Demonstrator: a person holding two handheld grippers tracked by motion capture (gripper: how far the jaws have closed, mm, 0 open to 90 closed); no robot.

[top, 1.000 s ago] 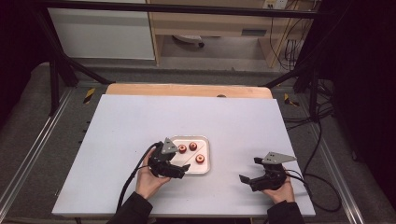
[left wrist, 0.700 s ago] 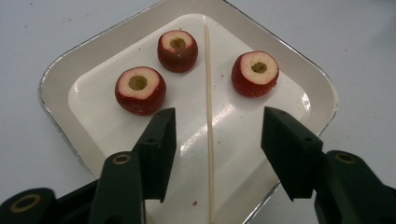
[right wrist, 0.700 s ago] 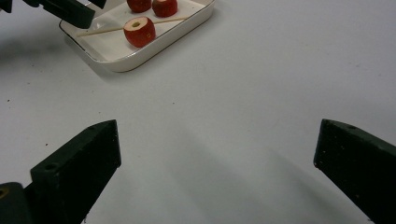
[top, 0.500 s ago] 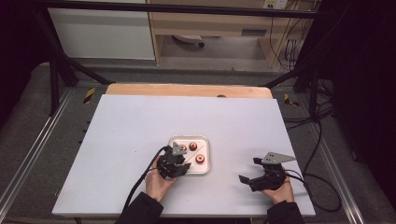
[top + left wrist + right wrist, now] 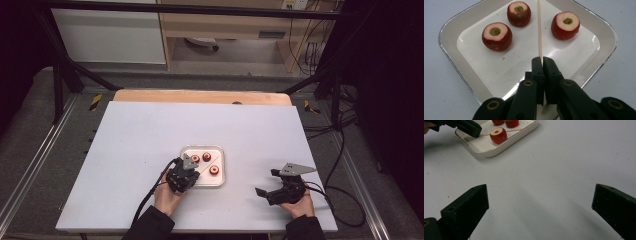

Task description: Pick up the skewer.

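So far the left gripper (image 5: 541, 61), its jaws having just closed, pinches the near end of the one wooden skewer (image 5: 539, 30) lying in the white tray (image 5: 454, 65); none of the three cored red fruits (image 5: 497, 36) is threaded yet. Right gripper (image 5: 540, 202) waits released, well apart on the table (image 5: 135, 130)

High view: table (image 5: 150, 140) evenly lit from above, surroundings at left and right edges falling into near black; picture soft, grainy. Left gripper view: bright, sharp at centre; white glare patches on tray (image 5: 454, 32) floor right of centre; jaws at bottom slightly blurred. Right gripper view: broad soft shadows fanning from lower centre; jaws in bottom corners out of focus; upper left dimmer.
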